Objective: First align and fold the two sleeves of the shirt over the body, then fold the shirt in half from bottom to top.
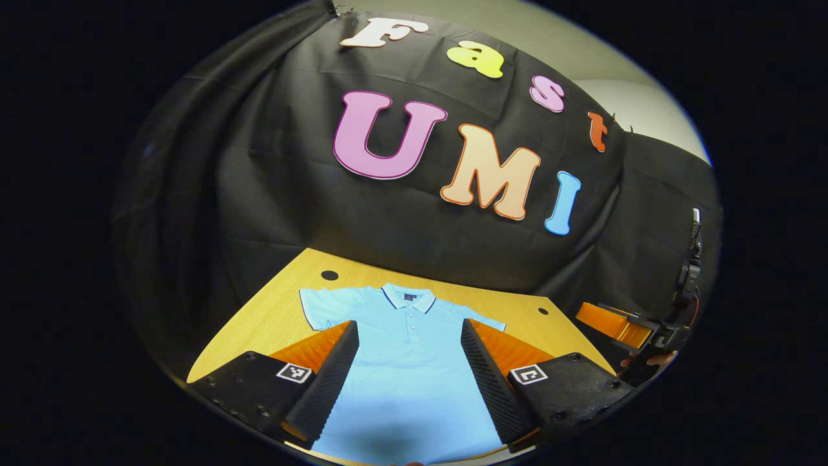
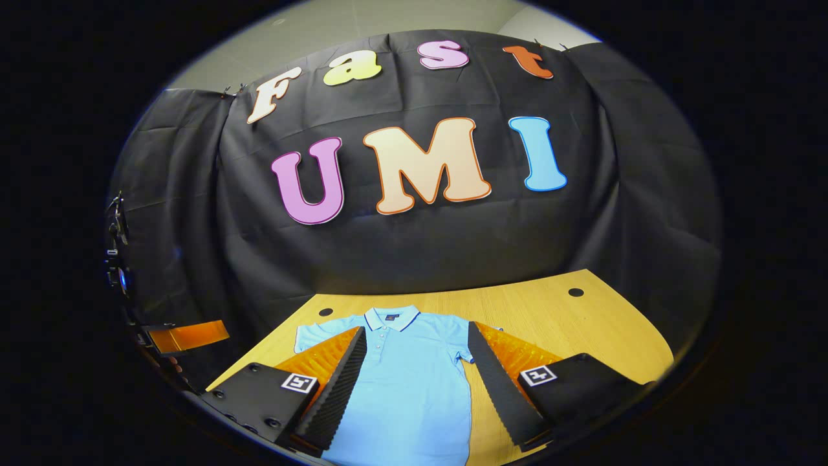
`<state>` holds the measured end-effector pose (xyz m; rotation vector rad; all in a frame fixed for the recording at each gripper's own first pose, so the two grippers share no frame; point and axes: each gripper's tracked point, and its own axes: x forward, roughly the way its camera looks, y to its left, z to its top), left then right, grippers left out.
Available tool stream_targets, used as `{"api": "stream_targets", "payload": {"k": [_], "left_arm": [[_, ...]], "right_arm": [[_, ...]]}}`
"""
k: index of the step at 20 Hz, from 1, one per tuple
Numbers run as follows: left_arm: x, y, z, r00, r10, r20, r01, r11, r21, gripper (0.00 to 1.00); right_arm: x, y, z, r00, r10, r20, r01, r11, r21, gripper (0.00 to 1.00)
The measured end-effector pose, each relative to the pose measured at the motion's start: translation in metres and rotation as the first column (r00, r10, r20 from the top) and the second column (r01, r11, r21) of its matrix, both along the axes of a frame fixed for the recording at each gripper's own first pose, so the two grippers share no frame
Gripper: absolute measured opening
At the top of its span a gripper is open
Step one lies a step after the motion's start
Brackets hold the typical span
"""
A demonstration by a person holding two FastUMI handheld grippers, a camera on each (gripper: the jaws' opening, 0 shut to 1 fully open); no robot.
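Note:
A light blue polo shirt [image 1: 411, 362] lies flat and face up on the wooden table [image 1: 272, 317], collar toward the booth wall, both short sleeves spread out. Its left sleeve [image 1: 320, 305] and right sleeve [image 1: 485, 321] rest on the wood. In the left gripper view my left gripper [image 1: 409, 382] hovers open above the shirt's body, holding nothing. The right gripper view has the same shirt [image 2: 411, 375], with my right gripper [image 2: 417, 388] open above its right half, holding nothing. The right gripper [image 1: 637, 333] also appears far right in the left gripper view, held by a hand.
The table [image 2: 582, 323] has round cable holes at its back corners [image 2: 575, 292] [image 1: 329, 275]. Bare wood lies to the shirt's right in the right gripper view. The left gripper [image 2: 174, 336] is at the far left edge there. The black booth wall stands close behind the table.

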<state>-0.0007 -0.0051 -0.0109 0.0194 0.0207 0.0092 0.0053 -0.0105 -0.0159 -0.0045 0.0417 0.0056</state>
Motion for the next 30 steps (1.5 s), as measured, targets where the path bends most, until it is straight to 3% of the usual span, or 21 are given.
{"api": "stream_targets", "payload": {"k": [5, 11, 21, 26, 27, 30], "left_arm": [[-0.003, 0.003, -0.007, 1.000, 0.027, -0.005, -0.027, 1.000, -0.010, 0.95], [-0.008, 0.005, -0.015, 0.998, 0.062, -0.016, -0.062, 0.998, -0.026, 0.95], [-0.003, 0.018, -0.034, 0.987, 0.145, -0.072, -0.150, 0.986, -0.069, 0.95], [0.009, 0.020, -0.051, 0.977, 0.184, -0.112, -0.193, 0.978, -0.083, 0.95], [0.010, 0.019, -0.053, 0.974, 0.191, -0.119, -0.201, 0.976, -0.083, 0.95], [0.016, 0.016, -0.060, 0.969, 0.205, -0.135, -0.217, 0.973, -0.080, 0.95]], "right_arm": [[0.007, -0.004, -0.006, 1.000, 0.019, -0.018, -0.020, 0.999, -0.027, 0.98], [0.045, -0.028, -0.009, 0.998, 0.022, -0.054, -0.022, 1.000, -0.018, 0.98], [0.173, -0.101, -0.013, 0.994, -0.043, -0.099, 0.042, 0.999, -0.017, 0.98], [0.238, -0.135, -0.064, 0.976, -0.101, -0.195, 0.089, 0.994, -0.071, 0.98], [0.251, -0.140, -0.078, 0.969, -0.108, -0.221, 0.094, 0.993, -0.073, 0.93], [0.277, -0.162, -0.129, 0.940, -0.137, -0.313, 0.115, 0.989, -0.088, 0.98]]}}
